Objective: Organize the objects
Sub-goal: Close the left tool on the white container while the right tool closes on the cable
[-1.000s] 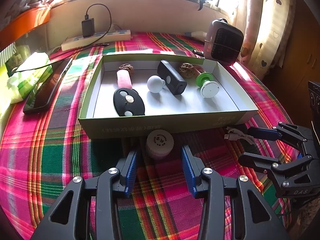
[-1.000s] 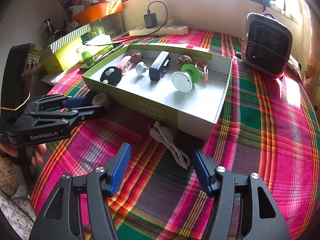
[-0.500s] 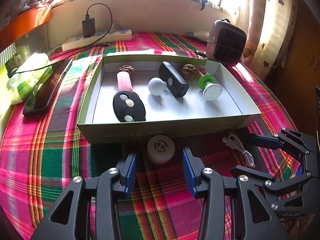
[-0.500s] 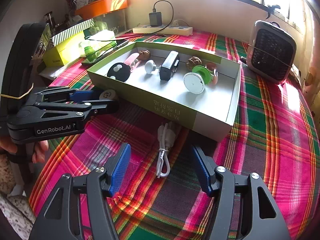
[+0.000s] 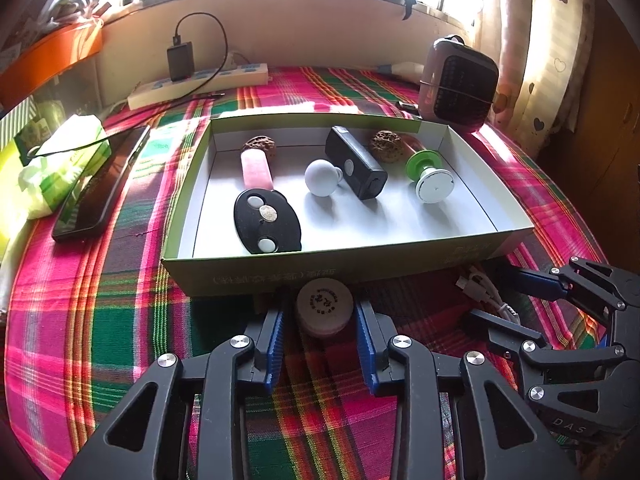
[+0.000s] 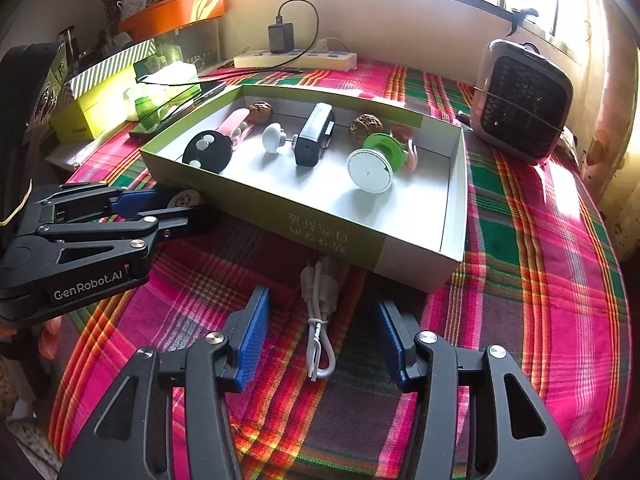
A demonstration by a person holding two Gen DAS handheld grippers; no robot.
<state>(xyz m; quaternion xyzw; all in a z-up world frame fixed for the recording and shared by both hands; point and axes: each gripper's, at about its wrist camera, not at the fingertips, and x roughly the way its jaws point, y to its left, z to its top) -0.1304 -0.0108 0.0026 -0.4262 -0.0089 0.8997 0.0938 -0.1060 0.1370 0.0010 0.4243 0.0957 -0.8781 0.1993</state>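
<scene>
A small round cream jar (image 5: 325, 308) stands on the plaid cloth just in front of the green box (image 5: 248, 280). My left gripper (image 5: 320, 300) straddles the jar. Its jaws are closing, and a thin gap still shows beside the left pad. The same gripper (image 6: 196, 208) shows in the right wrist view, with the jar (image 6: 185, 200) at its tips. A coiled white cable (image 6: 320, 284) lies by the box's near wall (image 6: 340, 236). My right gripper (image 6: 322, 298) is around the cable, its jaws closing but well clear of it. In the left wrist view it (image 5: 490, 294) flanks the cable (image 5: 486, 288).
The box holds a black oval remote (image 5: 267, 222), pink tube (image 5: 257, 168), white knob (image 5: 320, 178), black device (image 5: 355, 162), two walnuts and a green-white spool (image 5: 430, 178). A small heater (image 5: 460, 84), power strip (image 5: 200, 84), phone (image 5: 102, 186) and tissue pack (image 5: 56, 168) surround it.
Both grippers' jaws have narrowed, the left around the jar and the right around the cable. The right gripper has swung so that the cable now lies centred between its fingers.
</scene>
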